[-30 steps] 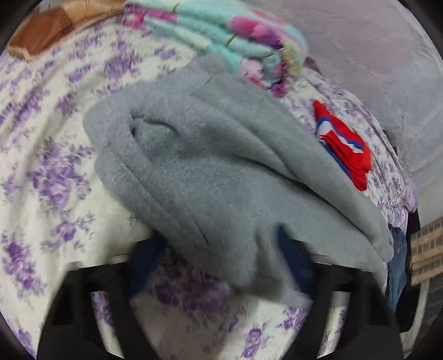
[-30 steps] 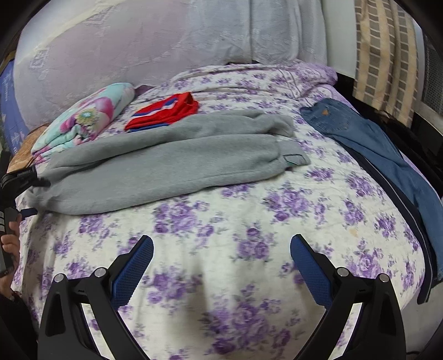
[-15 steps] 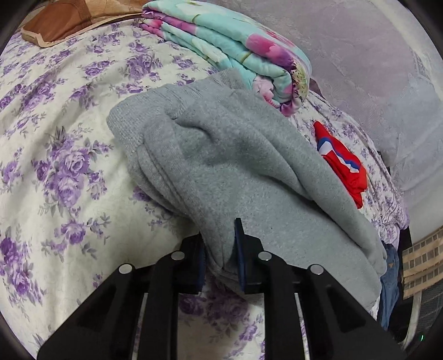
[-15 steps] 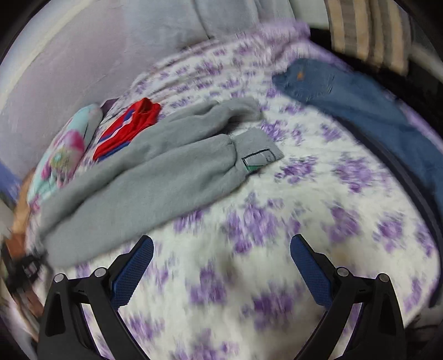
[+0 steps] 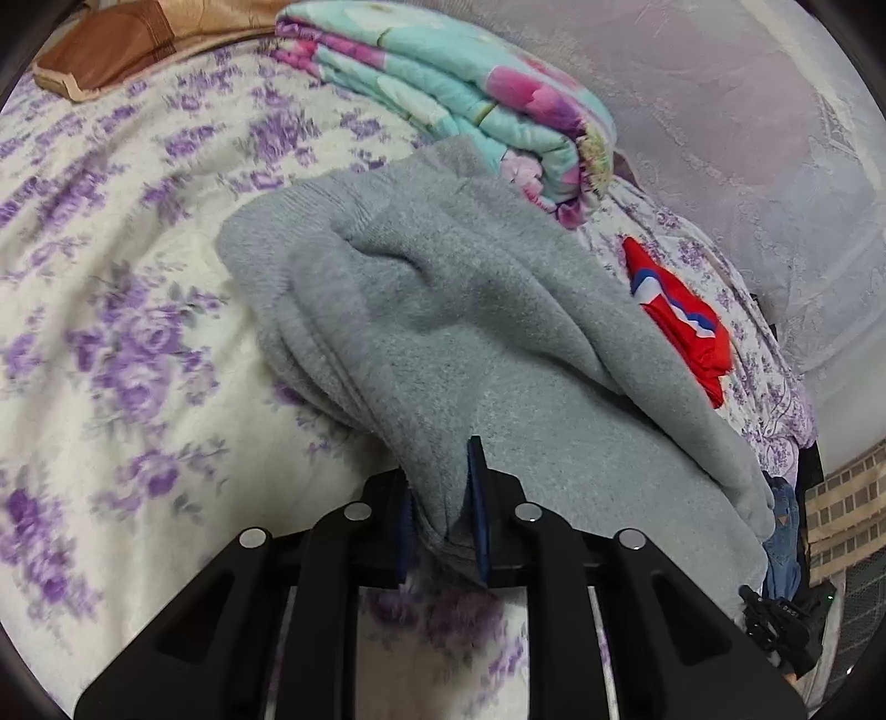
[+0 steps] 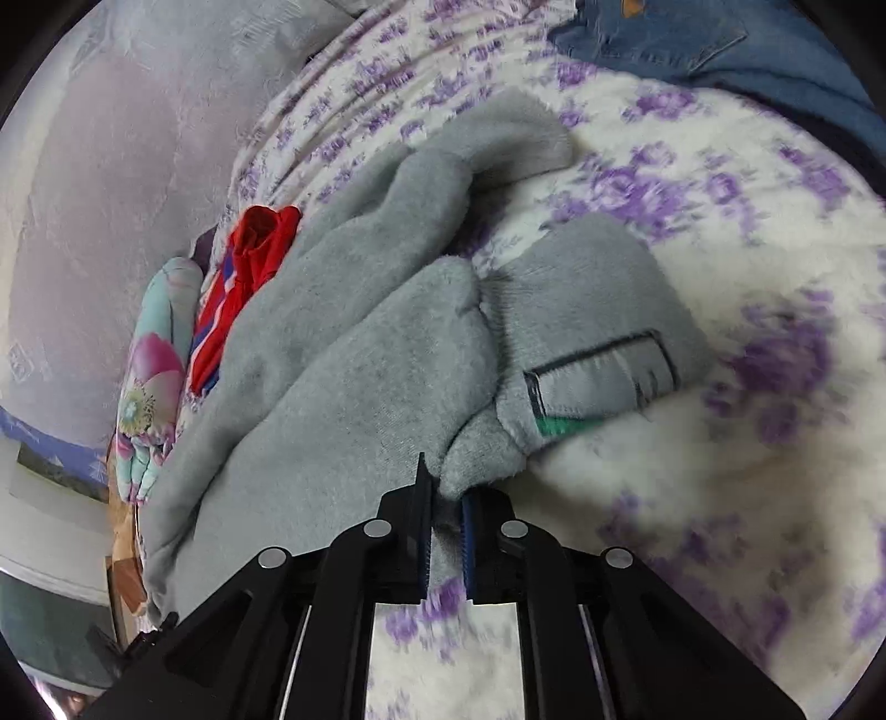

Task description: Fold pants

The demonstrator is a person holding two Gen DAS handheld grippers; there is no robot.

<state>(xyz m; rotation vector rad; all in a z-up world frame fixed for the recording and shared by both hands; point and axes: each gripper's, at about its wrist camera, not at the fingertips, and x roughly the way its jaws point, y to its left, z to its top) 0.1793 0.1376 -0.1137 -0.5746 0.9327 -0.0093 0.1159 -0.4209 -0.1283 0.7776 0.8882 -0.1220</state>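
Grey fleece pants lie folded lengthwise on a bed with a purple-flowered cover. My left gripper is shut on the near edge of the pants at one end, by the ribbed band. In the right wrist view the same pants stretch away to the left, and their waist end with a sewn label lies to the right. My right gripper is shut on a fold of the grey fabric just beside that label.
A folded teal and pink floral blanket and a folded red garment lie beyond the pants. Blue jeans lie at the far side of the bed. A pale curtain hangs behind. A brown pillow lies at the far left.
The left gripper closed on the pants' edge within the last second. The right gripper moved in from open, away from the pants, and closed on the fabric beside the label.
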